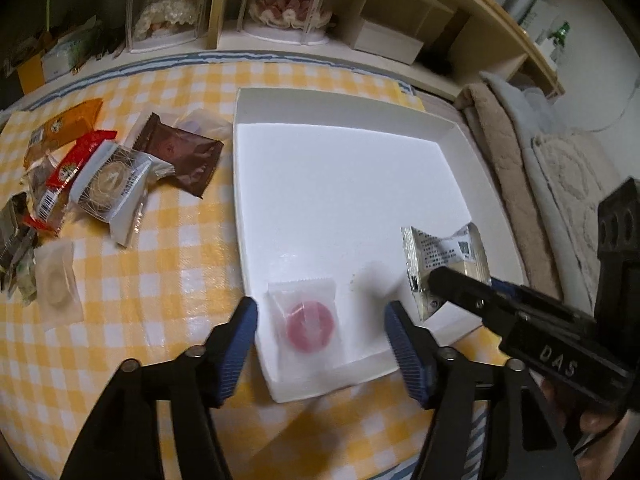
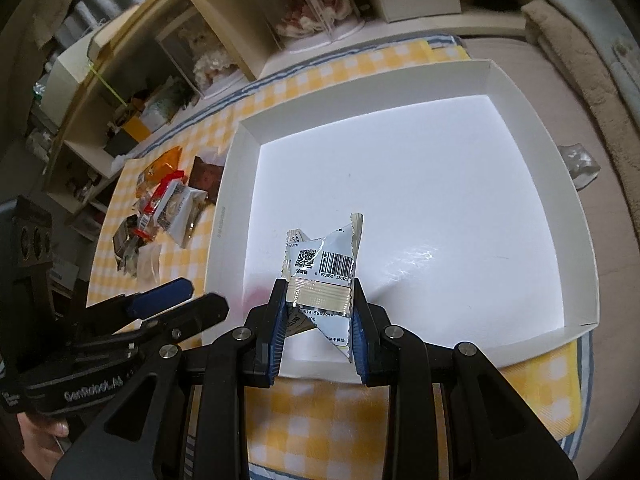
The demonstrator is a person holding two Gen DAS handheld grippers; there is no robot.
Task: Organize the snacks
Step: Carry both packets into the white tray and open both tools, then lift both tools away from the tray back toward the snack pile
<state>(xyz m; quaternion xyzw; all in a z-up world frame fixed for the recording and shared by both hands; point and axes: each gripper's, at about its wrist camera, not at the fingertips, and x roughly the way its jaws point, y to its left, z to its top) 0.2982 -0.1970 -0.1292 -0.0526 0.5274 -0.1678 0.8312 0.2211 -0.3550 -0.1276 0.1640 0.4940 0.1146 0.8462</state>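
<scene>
Left wrist view: the left gripper point(image 1: 322, 338) stands with its blue-padded fingers point(image 1: 240, 344) spread apart, one on each side of the near corner of a shallow white box point(image 1: 460, 128). Between them, touching neither pad, a clear packet with a round pink sweet point(image 1: 310, 322) lies flat on the box floor at the near left corner. At about three o'clock from it, the right gripper point(image 1: 436, 280) reaches in from the right edge, its fingers clamped on a silvery white snack packet point(image 1: 444, 256) with small print; whether that packet touches the box floor cannot be told. The box sits on a worktop covered by a yellow and white checked cloth point(image 1: 160, 280). At nine to ten o'clock from the box lies a loose pile of wrapped snacks: a brown packet point(image 1: 184, 156), a grey-white one with a round biscuit point(image 1: 112, 184), a red one point(image 1: 76, 160), an orange one point(image 1: 68, 124) and a pale clear one point(image 1: 56, 284) nearest the camera. Shelves with two dolls in clear cases stand at twelve o'clock.

Right wrist view: the right gripper point(image 2: 320, 320) has its fingers point(image 2: 276, 320) pressed on the lower half of the silvery white snack packet point(image 2: 320, 264), barcode side up, over the near edge of the white box point(image 2: 232, 184). The left gripper point(image 2: 184, 300) shows at eight o'clock, beside the box's left wall. The snack pile point(image 2: 160, 208) lies at ten o'clock on the cloth.
</scene>
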